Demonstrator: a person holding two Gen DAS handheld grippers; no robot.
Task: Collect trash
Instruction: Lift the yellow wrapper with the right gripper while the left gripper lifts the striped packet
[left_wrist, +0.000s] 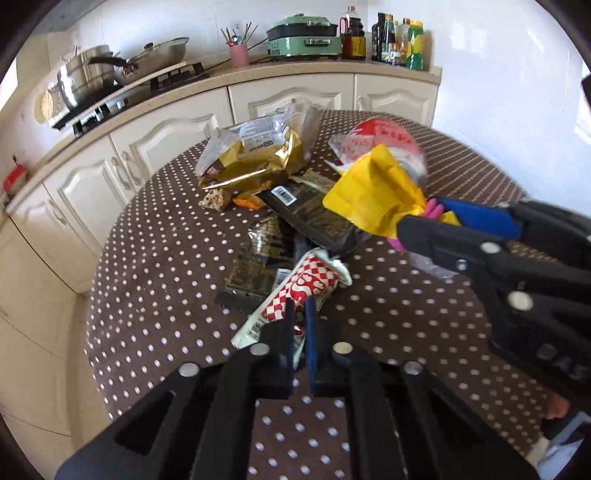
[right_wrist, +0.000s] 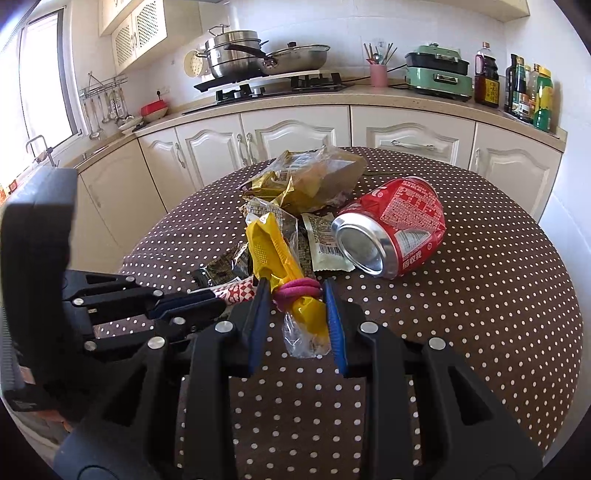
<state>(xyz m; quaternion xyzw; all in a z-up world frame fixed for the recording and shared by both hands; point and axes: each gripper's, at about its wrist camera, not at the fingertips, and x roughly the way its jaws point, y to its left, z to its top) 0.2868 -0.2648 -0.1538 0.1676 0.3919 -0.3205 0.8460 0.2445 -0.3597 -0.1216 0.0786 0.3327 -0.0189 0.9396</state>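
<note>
A pile of trash lies on the polka-dot table (left_wrist: 388, 314). My left gripper (left_wrist: 300, 308) is shut on a red-and-white checkered wrapper (left_wrist: 303, 284). My right gripper (right_wrist: 295, 286) is closed around a yellow wrapper (right_wrist: 273, 243) tied with a pink band (right_wrist: 295, 290); it also shows in the left wrist view (left_wrist: 373, 192), with the right gripper (left_wrist: 432, 218) beside it. A crushed red can (right_wrist: 395, 225) lies just beyond the right gripper. A gold bag (left_wrist: 255, 155), dark wrappers (left_wrist: 310, 214) and a pale sachet (right_wrist: 327, 240) lie in the pile.
Cream kitchen cabinets (right_wrist: 295, 129) run behind the table. The counter holds a stove with pots (right_wrist: 240, 55), a pink utensil cup (right_wrist: 378, 74), a green cooker (right_wrist: 437, 70) and bottles (right_wrist: 524, 92). The table edge drops off at the left (left_wrist: 96, 295).
</note>
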